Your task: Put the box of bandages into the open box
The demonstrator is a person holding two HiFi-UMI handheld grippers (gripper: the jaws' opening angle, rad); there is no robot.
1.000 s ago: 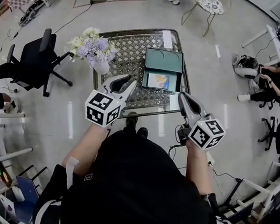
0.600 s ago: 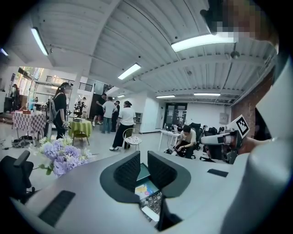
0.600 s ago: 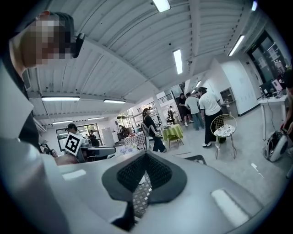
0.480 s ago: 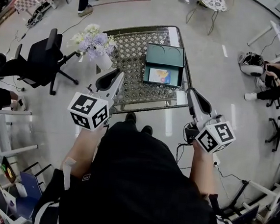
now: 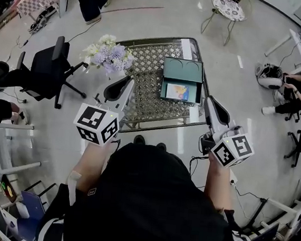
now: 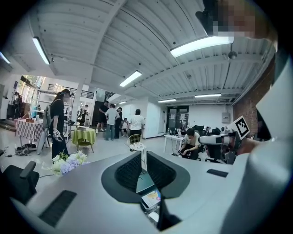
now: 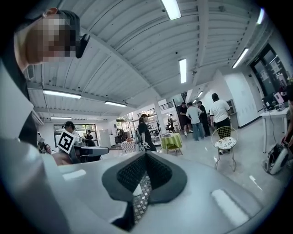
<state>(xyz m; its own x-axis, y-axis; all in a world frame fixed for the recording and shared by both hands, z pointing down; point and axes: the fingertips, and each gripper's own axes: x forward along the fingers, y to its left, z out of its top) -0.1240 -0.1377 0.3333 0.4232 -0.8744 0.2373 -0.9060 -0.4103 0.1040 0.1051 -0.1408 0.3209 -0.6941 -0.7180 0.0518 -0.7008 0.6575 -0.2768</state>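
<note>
Standing off with the box of bandages (image 5: 177, 92) seemingly already in the open box (image 5: 182, 73), I note the left gripper (image 5: 128, 82) closing empty and the right gripper (image 5: 208, 100) pressed together, so I judge only a check remains.

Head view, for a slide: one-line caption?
Bandage box in the open box on the table; left gripper jaws closing empty, right gripper shut, both clear of it.
</note>
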